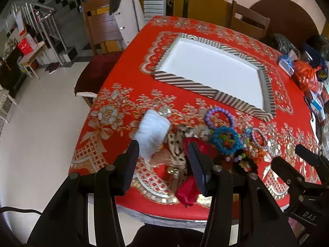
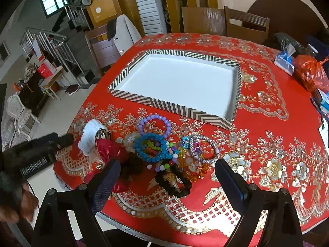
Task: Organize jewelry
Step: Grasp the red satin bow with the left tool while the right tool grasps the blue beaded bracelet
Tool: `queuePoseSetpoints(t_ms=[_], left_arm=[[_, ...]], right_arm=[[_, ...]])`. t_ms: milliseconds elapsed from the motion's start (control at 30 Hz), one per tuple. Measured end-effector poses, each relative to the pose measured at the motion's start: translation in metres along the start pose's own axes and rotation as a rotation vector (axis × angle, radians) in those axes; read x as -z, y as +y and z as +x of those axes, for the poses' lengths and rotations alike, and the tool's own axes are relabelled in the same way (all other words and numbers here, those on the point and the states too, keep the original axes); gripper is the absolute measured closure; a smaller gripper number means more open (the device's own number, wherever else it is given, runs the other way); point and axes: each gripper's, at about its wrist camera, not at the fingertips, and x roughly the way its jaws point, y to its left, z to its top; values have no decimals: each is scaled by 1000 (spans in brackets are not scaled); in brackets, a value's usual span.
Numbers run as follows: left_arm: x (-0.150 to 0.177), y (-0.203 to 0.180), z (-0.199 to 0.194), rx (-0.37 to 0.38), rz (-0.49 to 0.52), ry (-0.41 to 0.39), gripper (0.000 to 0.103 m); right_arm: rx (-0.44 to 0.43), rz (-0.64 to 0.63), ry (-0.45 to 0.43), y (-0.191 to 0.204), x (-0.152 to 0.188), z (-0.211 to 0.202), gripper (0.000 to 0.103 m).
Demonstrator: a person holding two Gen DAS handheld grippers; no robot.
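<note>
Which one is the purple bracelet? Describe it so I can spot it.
Find the striped tray on the red table. Just in front of its near edge lies the jewelry pile; the purple bracelet is the ring nearest the tray, pale lilac round beads, lying behind the blue bracelet.

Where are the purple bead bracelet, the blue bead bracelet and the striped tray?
purple bead bracelet [image 2: 154, 117], right wrist view, on the beads at the top of its ring.
blue bead bracelet [image 2: 137, 146], right wrist view, on the beads at its left side.
striped tray [image 2: 174, 107], right wrist view, on its near striped wall.

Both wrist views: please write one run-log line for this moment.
left gripper: open | right gripper: open | bracelets: on tablecloth | striped tray: empty
</note>
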Motion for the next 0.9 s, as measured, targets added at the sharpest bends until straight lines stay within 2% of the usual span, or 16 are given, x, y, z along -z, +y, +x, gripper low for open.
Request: queuePoseSetpoints(t_ms=[33,200,233,333,433,567,667,900], left_arm=[[-2,8,1,0,-18,3,54],[-5,38,8,-11,-85,22,54],[-5,41,10,-3,-90,27,54],[-3,44,13,52,-81,49,54],[5,30,14,142,-11,79,54],[17,5,21,240,88,131,47],[21,-11,28,264,139,165,47],[26,-29,56,272,179,232,47]], right_arm=[[-11,-5,1,-2,0,1,15],[-74,-38,37,-10,3,20,44],[-93,-38,51,-11,2,26,45],[-110,-36,76,-15,-1,38,46],[-108,-42,78,-15,-5,44,46],[-112,-46,94,-18,-11,53,46],[-116,-35,103,-22,-13,54,46],[-125,-29,122,-24,-14,56,46]])
